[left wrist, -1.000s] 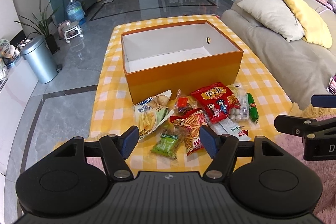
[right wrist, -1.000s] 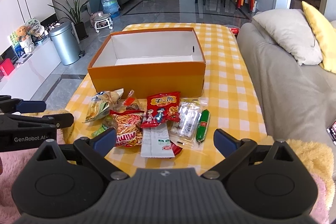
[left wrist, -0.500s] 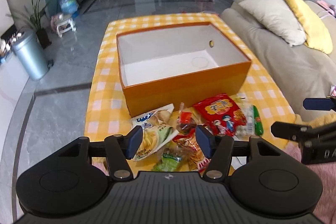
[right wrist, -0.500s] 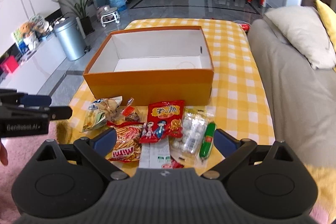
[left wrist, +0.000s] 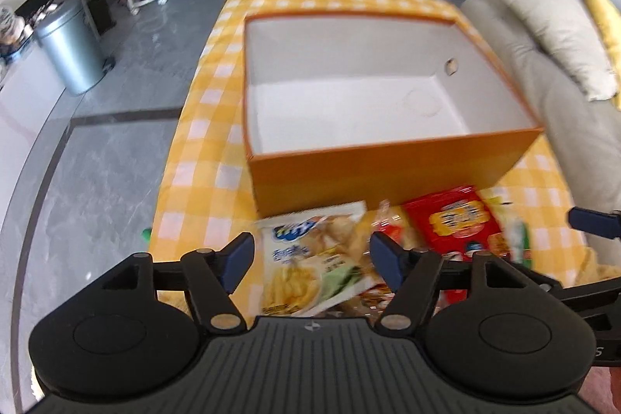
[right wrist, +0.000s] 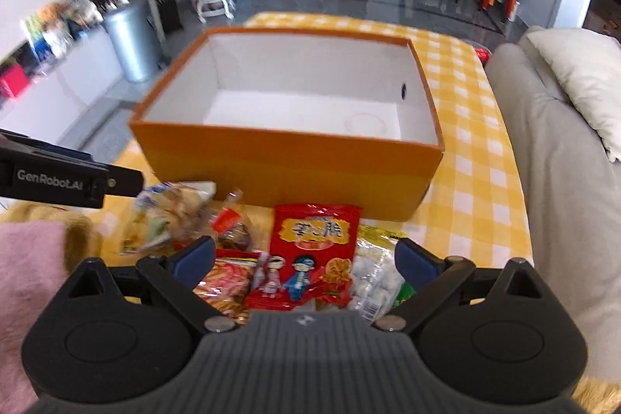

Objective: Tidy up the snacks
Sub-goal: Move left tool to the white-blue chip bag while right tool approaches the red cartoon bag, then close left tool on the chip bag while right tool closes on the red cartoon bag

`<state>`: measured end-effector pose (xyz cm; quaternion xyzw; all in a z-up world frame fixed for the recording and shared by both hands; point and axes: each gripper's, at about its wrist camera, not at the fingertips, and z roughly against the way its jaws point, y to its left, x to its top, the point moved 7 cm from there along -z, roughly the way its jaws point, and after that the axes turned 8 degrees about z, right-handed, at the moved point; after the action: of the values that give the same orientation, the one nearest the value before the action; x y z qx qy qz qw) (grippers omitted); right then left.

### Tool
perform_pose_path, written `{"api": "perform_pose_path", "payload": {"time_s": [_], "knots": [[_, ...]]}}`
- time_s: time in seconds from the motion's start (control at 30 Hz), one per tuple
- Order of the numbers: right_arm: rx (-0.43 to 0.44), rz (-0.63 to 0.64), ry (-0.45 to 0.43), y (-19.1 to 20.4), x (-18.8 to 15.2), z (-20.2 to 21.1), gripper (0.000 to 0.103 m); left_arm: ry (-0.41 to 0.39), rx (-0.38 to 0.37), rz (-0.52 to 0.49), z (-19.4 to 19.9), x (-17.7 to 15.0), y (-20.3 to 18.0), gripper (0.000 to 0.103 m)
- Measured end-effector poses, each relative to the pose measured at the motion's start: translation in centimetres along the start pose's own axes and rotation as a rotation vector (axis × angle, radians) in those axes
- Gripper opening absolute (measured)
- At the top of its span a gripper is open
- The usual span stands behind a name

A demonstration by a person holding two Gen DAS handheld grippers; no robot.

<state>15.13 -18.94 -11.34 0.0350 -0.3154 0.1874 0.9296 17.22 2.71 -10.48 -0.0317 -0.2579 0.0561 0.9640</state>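
Observation:
An empty orange box (left wrist: 388, 165) with a white inside stands on the yellow checked table (left wrist: 202, 150); it also shows in the right wrist view (right wrist: 287, 161). Snack packs lie in front of it. My left gripper (left wrist: 310, 260) is open, just above a white-and-green chip bag (left wrist: 310, 258). My right gripper (right wrist: 306, 257) is open, just above a red snack pack (right wrist: 310, 251), with a clear bag of white sweets (right wrist: 374, 274) and an orange stick-snack pack (right wrist: 225, 282) at either side.
A grey sofa (right wrist: 562, 181) with cushions runs along the table's right side. A metal bin (left wrist: 70, 53) and plants stand on the floor to the left. A pink cloth (right wrist: 27, 278) lies at the near left edge. A green sausage (left wrist: 522, 247) lies beside the red pack.
Both grippers have moved forward and down over the snack pile, closer to the box. Both stay open.

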Motion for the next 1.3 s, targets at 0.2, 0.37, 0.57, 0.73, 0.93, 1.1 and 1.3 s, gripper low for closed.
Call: {"api": "perform_pose_path", "payload": {"time_s": [0.2, 0.37, 0.57, 0.73, 0.93, 1.1, 1.3], "knots": [[-0.026, -0.025, 0.054, -0.4, -0.2, -3.2, 0.096, 0.065, 0.039, 0.084, -2.9, -0.4, 1.5, 0.086], [-0.027, -0.032, 0.082, -0.3, -0.5, -5.0, 0.097, 0.108, 0.024, 0.173, -4.9, -0.7, 2.5, 0.086], [-0.014, -0.049, 0.116, -0.4, -0.9, -7.0, 0.097, 0.123, 0.017, 0.199, -6.5, -0.8, 2.6, 0.088], [0.007, -0.071, 0.131, -0.6, -1.0, -8.3, 0.094, 0.156, 0.025, 0.212, -7.7, -1.0, 2.5, 0.088], [0.014, -0.048, 0.149, -0.3, -1.3, -9.5, 0.079, 0.157, 0.002, 0.223, -8.0, -1.0, 2.3, 0.086], [0.002, -0.009, 0.13, 0.4, -1.2, -9.5, 0.07, 0.161, -0.012, 0.225, -8.5, -1.0, 1.8, 0.082], [0.012, -0.006, 0.114, 0.3, -1.3, -9.3, 0.063, 0.162, -0.039, 0.213, -8.6, -0.9, 0.8, 0.061]]}}
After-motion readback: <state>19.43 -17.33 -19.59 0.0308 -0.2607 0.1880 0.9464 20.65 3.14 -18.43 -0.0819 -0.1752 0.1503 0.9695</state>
